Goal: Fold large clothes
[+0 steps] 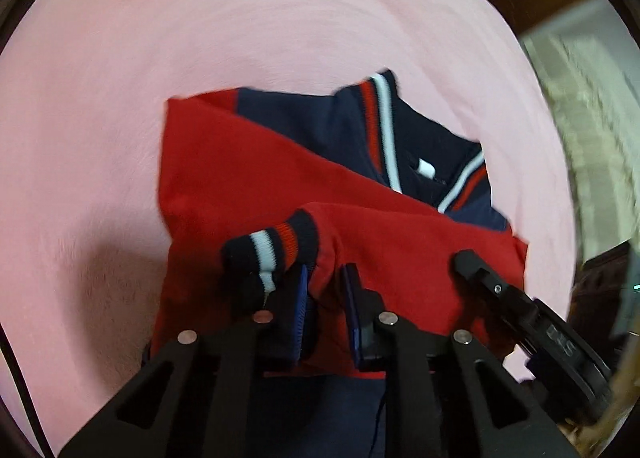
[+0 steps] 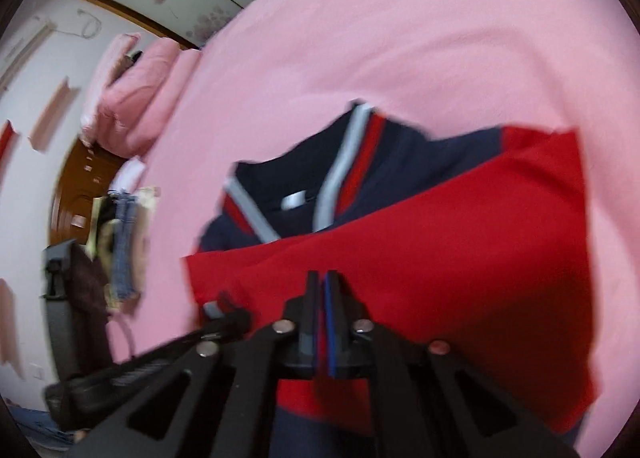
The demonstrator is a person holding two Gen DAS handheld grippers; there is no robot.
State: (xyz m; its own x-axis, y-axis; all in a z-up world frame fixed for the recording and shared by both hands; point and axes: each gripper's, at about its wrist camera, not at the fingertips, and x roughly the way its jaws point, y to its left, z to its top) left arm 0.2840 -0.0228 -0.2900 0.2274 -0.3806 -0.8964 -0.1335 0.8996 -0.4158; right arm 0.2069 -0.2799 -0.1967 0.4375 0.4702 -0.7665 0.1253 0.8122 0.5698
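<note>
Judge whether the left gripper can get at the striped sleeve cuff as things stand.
Probably yes: the striped cuff lies on top of the red jacket, beside the left gripper; its jaws stand apart with nothing between.

Open pink bedspread (image 1: 280,25) rings the jacket (image 1: 248,177) (pillows (image 2: 132,97) well apart).

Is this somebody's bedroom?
Most likely yes. The red and navy jacket lies on a big bed with a pink sheet, pink pillows are piled at one end, and a wooden door stands beside them.
</note>
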